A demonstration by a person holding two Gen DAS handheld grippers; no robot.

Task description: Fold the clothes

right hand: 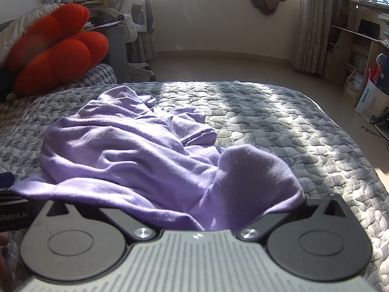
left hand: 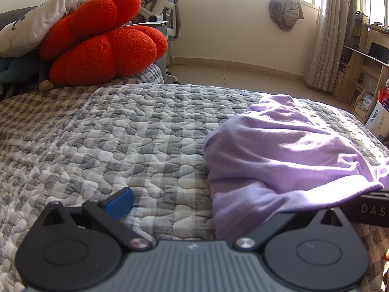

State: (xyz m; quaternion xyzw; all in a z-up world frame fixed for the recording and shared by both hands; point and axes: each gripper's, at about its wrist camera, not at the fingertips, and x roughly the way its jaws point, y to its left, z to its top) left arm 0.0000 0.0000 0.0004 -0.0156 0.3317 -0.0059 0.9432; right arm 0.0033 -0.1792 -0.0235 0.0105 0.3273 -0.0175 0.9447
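Observation:
A crumpled lilac garment (left hand: 279, 150) lies on the grey checked quilt (left hand: 133, 133) of a bed. My left gripper (left hand: 209, 202) is open at the garment's left edge. Its blue left pad (left hand: 119, 203) rests on bare quilt, and the right finger is hidden under the cloth. In the right wrist view the garment (right hand: 121, 150) spreads ahead and a fold drapes over my right gripper (right hand: 199, 199). Both of its fingers are covered, but the linkage arms stand wide apart, so it is open. The left gripper's body (right hand: 12, 215) shows at the left edge of that view.
A red knitted cushion (left hand: 104, 46) and a pale pillow (left hand: 36, 17) sit at the bed's far left. Beyond the bed are tiled floor, an office chair (left hand: 167, 4), a curtain (left hand: 325, 48), wooden shelves (right hand: 352, 43) and a paper bag (right hand: 372, 97).

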